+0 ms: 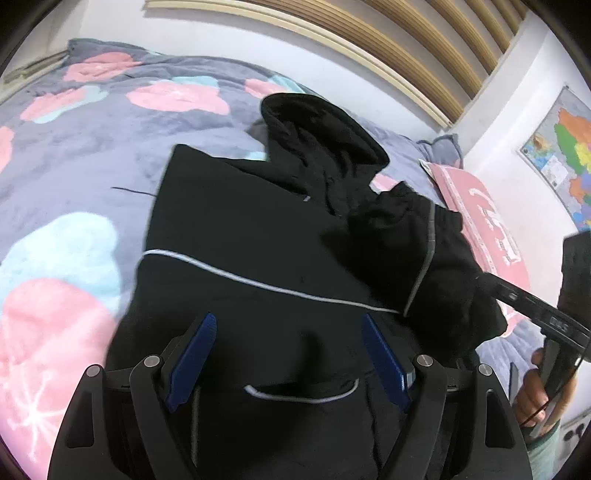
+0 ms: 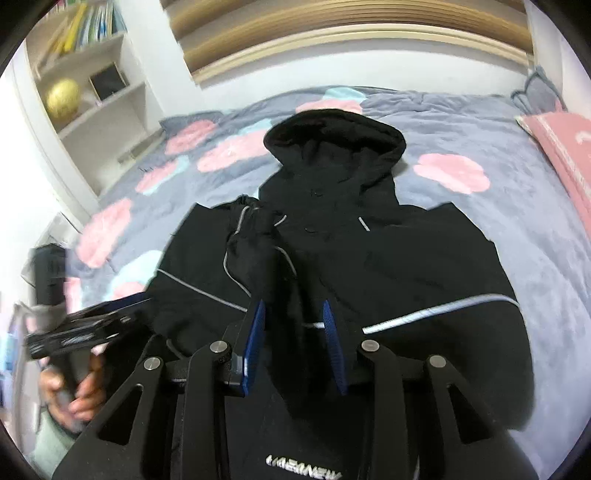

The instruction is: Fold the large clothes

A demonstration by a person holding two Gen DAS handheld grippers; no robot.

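Note:
A black hooded jacket (image 1: 258,236) with thin white piping lies on the bed, hood pointing toward the headboard; it also shows in the right wrist view (image 2: 388,251). My left gripper (image 1: 288,354) is open and empty, hovering over the jacket's lower body. My right gripper (image 2: 295,332) has its blue pads partly closed around a bunched black sleeve (image 2: 266,254) that is lifted and folded over the jacket's front. In the left wrist view the right gripper (image 1: 491,284) reaches into that sleeve (image 1: 424,251) from the right.
The bed has a grey blanket (image 1: 92,155) with pink and blue flowers. A pink pillow (image 1: 487,229) lies at the right. A slatted headboard (image 2: 351,33) stands behind, a white shelf (image 2: 92,85) at the left, and a map (image 1: 565,155) hangs on the wall.

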